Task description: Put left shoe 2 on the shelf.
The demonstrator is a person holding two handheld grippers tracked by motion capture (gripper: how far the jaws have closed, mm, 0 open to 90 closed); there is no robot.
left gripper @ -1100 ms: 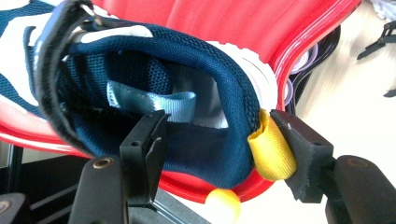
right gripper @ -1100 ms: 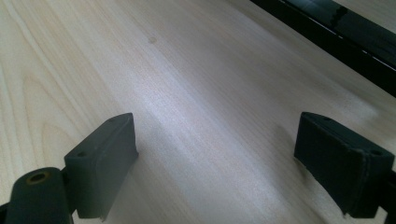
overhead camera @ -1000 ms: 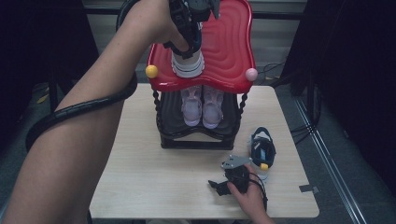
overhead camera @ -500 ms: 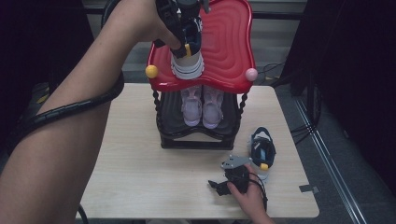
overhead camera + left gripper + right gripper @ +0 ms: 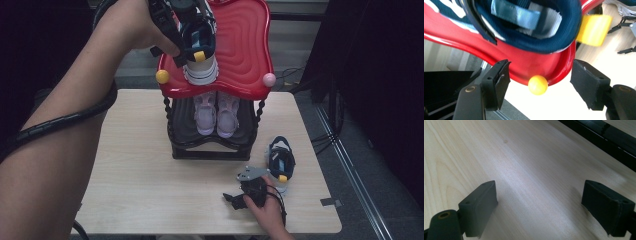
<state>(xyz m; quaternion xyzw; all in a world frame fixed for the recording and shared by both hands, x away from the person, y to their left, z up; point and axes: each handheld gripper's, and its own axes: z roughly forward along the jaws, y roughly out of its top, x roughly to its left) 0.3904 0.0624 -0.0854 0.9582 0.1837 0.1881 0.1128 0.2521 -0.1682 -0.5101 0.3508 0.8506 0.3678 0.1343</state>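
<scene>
A navy shoe point(image 5: 201, 60) with a white sole and a yellow heel tab point(image 5: 594, 29) sits on the red top shelf point(image 5: 245, 45) of a small rack. My left gripper point(image 5: 189, 35) hovers right at its heel. In the left gripper view that gripper point(image 5: 540, 72) is open, with the shoe's heel point(image 5: 534, 22) just past the jaws and nothing clamped. A second navy shoe point(image 5: 281, 162) lies on the table at the right. Beside it my right gripper point(image 5: 235, 197) rests low over the wood, open point(image 5: 539, 202) and empty.
A pair of pink shoes point(image 5: 217, 110) stands on the rack's black lower shelf point(image 5: 210, 150). A yellow ball point(image 5: 162, 76) and a pink ball point(image 5: 269, 79) mark the red shelf's front corners. Light wooden table point(image 5: 135, 175); dark floor and cables at the right.
My left hand and gripper have shifted slightly left and toward the camera, while the navy shoe stays on the red shelf. The right gripper has not moved.
</scene>
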